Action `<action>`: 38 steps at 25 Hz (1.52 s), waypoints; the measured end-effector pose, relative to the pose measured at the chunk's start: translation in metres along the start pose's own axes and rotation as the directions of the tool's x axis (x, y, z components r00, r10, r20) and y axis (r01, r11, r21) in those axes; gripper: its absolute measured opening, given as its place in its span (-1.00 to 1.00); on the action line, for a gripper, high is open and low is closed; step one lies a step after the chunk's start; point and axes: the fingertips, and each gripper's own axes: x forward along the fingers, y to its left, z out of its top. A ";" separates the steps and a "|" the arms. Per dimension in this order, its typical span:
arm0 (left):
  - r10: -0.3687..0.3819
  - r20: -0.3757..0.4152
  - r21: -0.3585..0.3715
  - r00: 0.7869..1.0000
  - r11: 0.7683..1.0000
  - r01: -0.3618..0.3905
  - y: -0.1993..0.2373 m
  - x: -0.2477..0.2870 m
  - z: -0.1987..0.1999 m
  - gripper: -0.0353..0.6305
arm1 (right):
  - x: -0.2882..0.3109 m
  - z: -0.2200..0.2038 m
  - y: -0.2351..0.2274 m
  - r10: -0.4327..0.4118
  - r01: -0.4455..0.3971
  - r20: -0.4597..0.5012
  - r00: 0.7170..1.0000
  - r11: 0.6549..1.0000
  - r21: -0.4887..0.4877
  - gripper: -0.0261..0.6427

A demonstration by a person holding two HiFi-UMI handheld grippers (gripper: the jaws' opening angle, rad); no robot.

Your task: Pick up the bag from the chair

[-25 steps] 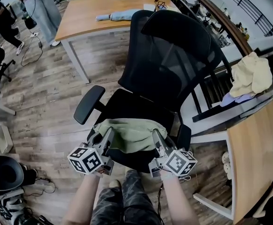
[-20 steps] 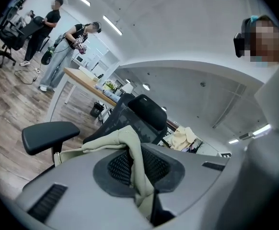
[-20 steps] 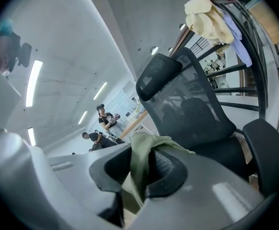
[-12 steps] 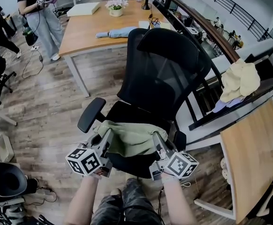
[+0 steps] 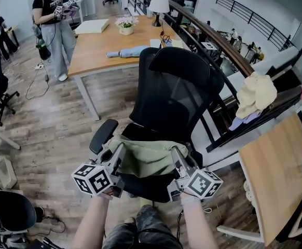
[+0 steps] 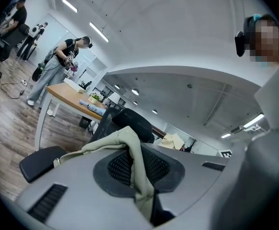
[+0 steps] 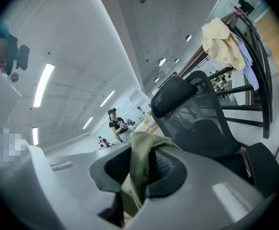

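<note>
Plainly, the left gripper (image 6: 138, 176) is nearly closed. Its dark pads pinch a fold of olive cloth that rises out of the grip and drapes away to one side. The right gripper (image 7: 134, 186) is clamped the same way on another bunched fold, and the wad there looks a little thicker.

Both folds belong to the bag (image 5: 146, 157). In the head view the two grips sit at opposite ends of its top edge, so the soft body hangs slack between them. Holding it at both ends probably keeps such a limp thing from tipping or spilling to one side. Both grippers point roughly level toward the backrest, which lets the cloth hang straight down from the pads.

The bag is over the front of the seat (image 5: 140, 185) of the black chair (image 5: 177, 87), just inside the armrest (image 5: 103, 135). No view shows whether its underside touches the seat. In my judgement the pick-up is well under way, with a firm hold at both ends.

Further out stand a wooden desk (image 5: 96, 45), a person (image 5: 55, 25) beside it, and a cream cloth (image 5: 255, 95) thrown over a railing.
</note>
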 end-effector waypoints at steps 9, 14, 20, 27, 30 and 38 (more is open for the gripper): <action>-0.036 0.035 0.043 0.999 0.998 0.034 -0.030 -0.009 0.037 -0.82 | -0.012 0.030 0.035 0.015 -0.014 0.060 0.998 1.000 -0.019 -0.72; -0.066 0.069 0.077 0.995 0.995 0.060 -0.044 -0.012 0.057 -0.82 | -0.016 0.049 0.054 0.036 -0.031 0.095 0.995 0.998 -0.051 -0.72; -0.094 0.094 0.120 0.991 0.989 0.083 -0.061 -0.017 0.078 -0.82 | -0.022 0.069 0.076 0.046 -0.029 0.126 0.991 0.990 -0.135 -0.72; -0.121 0.127 0.155 0.984 0.983 0.100 -0.083 -0.026 0.101 -0.82 | -0.030 0.089 0.101 0.076 -0.052 0.161 0.984 0.987 -0.150 -0.72; -0.133 0.140 0.172 0.981 0.979 0.108 -0.093 -0.030 0.110 -0.82 | -0.035 0.097 0.109 0.088 -0.061 0.174 0.981 0.985 -0.159 -0.72; -0.164 0.181 0.198 0.970 0.972 0.127 -0.115 -0.039 0.131 -0.82 | -0.044 0.120 0.134 0.121 -0.084 0.211 0.970 0.981 -0.176 -0.72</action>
